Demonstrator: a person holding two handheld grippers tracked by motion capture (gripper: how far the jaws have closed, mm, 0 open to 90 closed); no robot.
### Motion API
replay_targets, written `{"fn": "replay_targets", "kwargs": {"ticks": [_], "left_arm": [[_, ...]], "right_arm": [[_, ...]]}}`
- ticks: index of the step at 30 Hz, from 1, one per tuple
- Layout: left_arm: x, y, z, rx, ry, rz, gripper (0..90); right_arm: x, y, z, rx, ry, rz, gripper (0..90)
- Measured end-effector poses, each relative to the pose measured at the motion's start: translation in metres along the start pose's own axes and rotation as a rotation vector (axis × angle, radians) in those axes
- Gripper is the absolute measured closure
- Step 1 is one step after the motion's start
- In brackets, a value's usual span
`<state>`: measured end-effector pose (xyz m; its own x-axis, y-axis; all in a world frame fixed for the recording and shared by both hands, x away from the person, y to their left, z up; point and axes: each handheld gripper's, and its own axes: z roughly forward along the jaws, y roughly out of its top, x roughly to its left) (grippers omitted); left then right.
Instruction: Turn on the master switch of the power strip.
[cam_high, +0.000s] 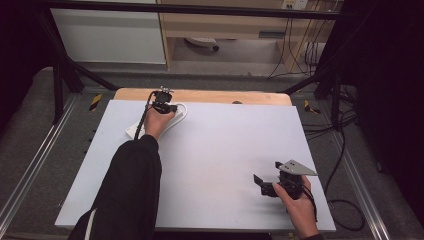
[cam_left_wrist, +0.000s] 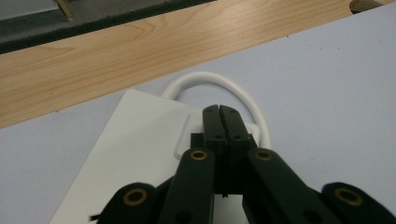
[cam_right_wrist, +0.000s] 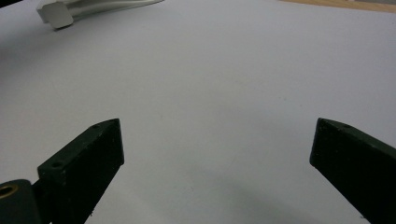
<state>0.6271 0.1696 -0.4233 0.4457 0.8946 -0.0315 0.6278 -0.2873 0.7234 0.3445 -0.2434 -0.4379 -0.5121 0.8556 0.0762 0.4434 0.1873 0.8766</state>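
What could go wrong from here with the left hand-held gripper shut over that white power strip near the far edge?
1. The left hand-held gripper is shut above the white power strip; whether it pinches anything is unclear, so a lift may come up empty.
2. The white cable loops just beyond the tips and could snag.
3. The right hand-held gripper waits open, far away, so it cannot steady the strip.

High view looks forward and down from above the near edge, whole pale grey-blue table mat (cam_high: 220, 150) mid-frame. Left gripper view sits close over the flat white plastic power strip (cam_left_wrist: 135, 140), facing the light wooden table edge (cam_left_wrist: 116, 51) across the upper frame. Right gripper view skims low over the mat, strip at upper left; all share it.
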Motion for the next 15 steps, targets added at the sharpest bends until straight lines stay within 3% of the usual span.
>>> {"fn": "replay_targets", "kwargs": {"ticks": [15], "left_arm": [[-0.0013, 0.0004, 0.0004, 0.001, 0.010, -0.005, 90.0]], "right_arm": [[-0.0004, 0.0000, -0.0007, 0.000, 0.002, -0.003, 3.4]]}}
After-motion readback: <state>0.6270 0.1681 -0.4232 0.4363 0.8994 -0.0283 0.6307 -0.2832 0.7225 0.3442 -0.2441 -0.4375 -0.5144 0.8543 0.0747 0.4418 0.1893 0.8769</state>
